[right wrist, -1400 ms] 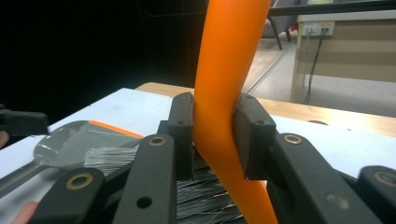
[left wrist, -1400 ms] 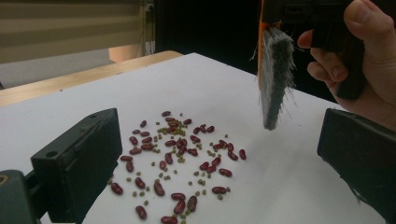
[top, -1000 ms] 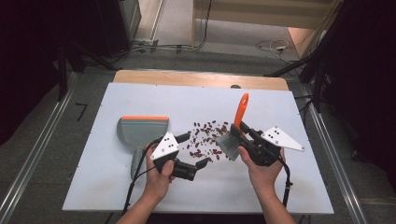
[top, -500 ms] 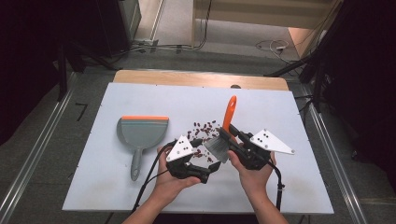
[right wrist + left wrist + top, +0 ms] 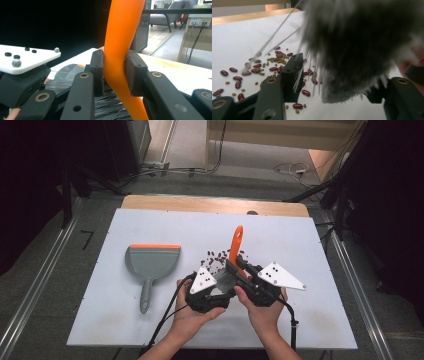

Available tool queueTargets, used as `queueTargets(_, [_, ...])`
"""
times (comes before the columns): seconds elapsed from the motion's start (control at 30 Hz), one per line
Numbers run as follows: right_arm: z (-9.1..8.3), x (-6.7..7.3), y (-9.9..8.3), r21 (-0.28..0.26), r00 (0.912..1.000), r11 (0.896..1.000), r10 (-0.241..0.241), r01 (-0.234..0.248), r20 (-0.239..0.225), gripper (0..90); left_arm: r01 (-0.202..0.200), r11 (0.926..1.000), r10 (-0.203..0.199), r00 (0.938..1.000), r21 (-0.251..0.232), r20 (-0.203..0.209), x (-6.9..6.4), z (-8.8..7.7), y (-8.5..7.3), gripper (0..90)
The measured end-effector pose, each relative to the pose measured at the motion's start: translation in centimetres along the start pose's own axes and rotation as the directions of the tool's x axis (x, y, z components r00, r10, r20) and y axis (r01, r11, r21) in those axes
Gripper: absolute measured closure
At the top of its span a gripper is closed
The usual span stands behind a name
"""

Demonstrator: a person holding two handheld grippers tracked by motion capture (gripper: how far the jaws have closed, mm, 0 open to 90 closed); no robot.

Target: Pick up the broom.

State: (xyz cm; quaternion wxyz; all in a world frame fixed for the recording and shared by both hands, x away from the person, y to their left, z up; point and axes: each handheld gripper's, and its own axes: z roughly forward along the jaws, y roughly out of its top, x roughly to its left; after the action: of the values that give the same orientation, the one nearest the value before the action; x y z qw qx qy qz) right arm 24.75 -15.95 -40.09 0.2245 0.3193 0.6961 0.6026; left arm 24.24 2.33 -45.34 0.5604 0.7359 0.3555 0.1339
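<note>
The high view looks forward and down from above the person's side of the counter, taking in the whole white top and the floor beyond. The left gripper view sits low, just above the counter, looking along its jaws at the brush bristles pressed close to the lens, with scattered beans behind. The right gripper view looks up along the orange brush handle, very near, toward the room. All three views share the brush.
</note>
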Motion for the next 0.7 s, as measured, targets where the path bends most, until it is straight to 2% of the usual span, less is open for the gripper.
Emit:
queueTargets(0.17, [-0.1,0.2,0.0,-0.005,1.0,1.0,0.001,-0.001,0.008,69.0,0.002,0.9998,-0.002,1.0,-0.02,0.003,0.0,-0.2,0.0,63.3])
queueTargets(0.3, [-0.2,0.4,0.0,-0.015,1.0,1.0,0.003,-0.003,0.009,69.0,0.002,0.9993,-0.002,0.9998,-0.037,0.022,0.1,-0.5,0.1,77.8])
queueTargets(0.47, [-0.1,0.3,0.0,-0.013,0.9998,1.0,0.02,-0.02,0.001,68.9,0.009,0.9999,-0.008,0.9989,-0.012,0.046,0.5,-0.5,0.2,83.4])
queueTargets(0.57, [0.1,0.1,0.0,0.003,0.9994,0.999,0.033,-0.033,-0.012,68.6,0.0,1.0,0.0,0.999,0.001,0.044,0.7,-0.6,0.3,84.7])
queueTargets(0.63, [0.2,-0.2,0.1,0.016,0.9981,0.999,0.049,-0.048,-0.037,67.1,-0.005,0.9999,0.005,0.999,0.011,0.044,0.9,-0.7,0.3,85.2])
queueTargets(0.7, [0.4,-0.8,0.4,0.03,0.994,0.997,0.073,-0.071,-0.081,60.3,0.001,0.9999,-0.001,0.9989,0.017,0.046,1.3,-0.9,0.4,85.3])
